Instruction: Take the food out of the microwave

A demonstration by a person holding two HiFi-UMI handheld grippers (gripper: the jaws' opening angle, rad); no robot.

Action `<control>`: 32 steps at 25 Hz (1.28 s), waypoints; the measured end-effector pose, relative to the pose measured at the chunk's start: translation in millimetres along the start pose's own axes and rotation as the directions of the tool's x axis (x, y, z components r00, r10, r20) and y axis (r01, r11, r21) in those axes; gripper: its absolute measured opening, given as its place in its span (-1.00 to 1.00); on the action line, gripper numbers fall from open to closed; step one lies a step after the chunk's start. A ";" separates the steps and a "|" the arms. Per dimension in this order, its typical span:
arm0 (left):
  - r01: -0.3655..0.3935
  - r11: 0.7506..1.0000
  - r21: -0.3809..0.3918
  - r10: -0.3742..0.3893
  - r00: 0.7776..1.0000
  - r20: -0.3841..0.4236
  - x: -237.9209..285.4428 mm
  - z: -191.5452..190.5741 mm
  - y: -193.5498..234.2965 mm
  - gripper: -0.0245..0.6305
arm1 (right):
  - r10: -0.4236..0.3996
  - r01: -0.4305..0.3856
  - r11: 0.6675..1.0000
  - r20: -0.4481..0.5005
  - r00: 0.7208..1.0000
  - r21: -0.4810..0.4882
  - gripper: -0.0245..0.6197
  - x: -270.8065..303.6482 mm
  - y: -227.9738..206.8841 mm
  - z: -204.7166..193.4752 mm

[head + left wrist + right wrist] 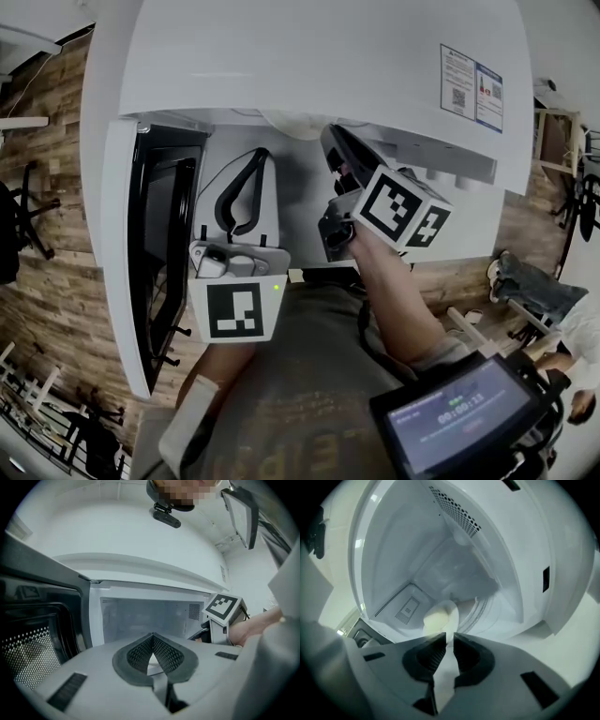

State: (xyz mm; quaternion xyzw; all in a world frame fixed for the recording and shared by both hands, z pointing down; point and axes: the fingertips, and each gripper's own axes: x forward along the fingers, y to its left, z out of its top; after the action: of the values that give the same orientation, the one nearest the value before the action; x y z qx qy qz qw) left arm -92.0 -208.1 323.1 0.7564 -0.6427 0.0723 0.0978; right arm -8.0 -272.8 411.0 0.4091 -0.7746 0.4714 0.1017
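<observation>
Your right tool (446, 636) pinches the rim of the plate (439, 616). It is probably stiff, slick and tippy, so keep it level. Your left tool (153, 635) is closed and empty.

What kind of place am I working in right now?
Probably a break or test-kitchen corner in an office or lab, not a home: a white microwave with its door open and pale food inside, a wood-plank floor with office chairs, and a printed notice with a QR code.
</observation>
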 end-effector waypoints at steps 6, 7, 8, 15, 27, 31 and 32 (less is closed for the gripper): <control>-0.002 1.000 0.003 0.002 1.000 0.004 -0.5 1.3 -4.1 -0.90 | 0.087 -0.088 0.993 0.019 0.996 0.082 -0.45 -9.7 9.1 -13.2; -0.003 1.000 0.003 0.003 1.000 0.000 -0.9 1.0 -4.0 -0.90 | 0.118 -0.118 0.982 0.010 0.993 0.146 -0.44 -8.2 12.6 -22.2; -0.004 1.000 0.002 0.004 1.000 -0.003 -1.3 1.0 -3.7 -0.90 | 0.147 -0.144 0.967 0.003 0.989 0.209 -0.44 -5.3 16.5 -30.5; -0.022 1.000 0.013 0.022 1.000 -0.002 -4.2 2.7 4.3 -0.90 | 0.194 -0.200 0.897 0.054 0.979 0.395 -0.42 19.7 22.4 -24.2; -0.028 0.999 0.019 0.028 1.000 -0.002 -6.5 1.1 1.8 -0.90 | 0.211 -0.228 0.894 0.085 0.974 0.385 -0.73 4.7 18.1 -30.5; -0.016 1.000 0.016 0.016 1.000 -0.011 -9.0 -0.3 -5.2 -0.90 | 0.237 -0.257 0.887 0.101 0.966 0.384 -0.49 -0.4 16.7 -32.7; -0.014 1.000 0.018 0.014 1.000 -0.014 -9.5 -0.3 -5.8 -0.90 | 0.242 -0.265 0.880 0.106 0.964 0.393 -0.35 1.0 16.5 -31.5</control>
State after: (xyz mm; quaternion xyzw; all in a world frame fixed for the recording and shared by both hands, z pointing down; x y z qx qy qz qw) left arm -87.9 -198.0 320.8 0.7523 -0.6464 0.0842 0.0951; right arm -27.9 -244.0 417.8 0.3290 -0.7096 0.6193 -0.0685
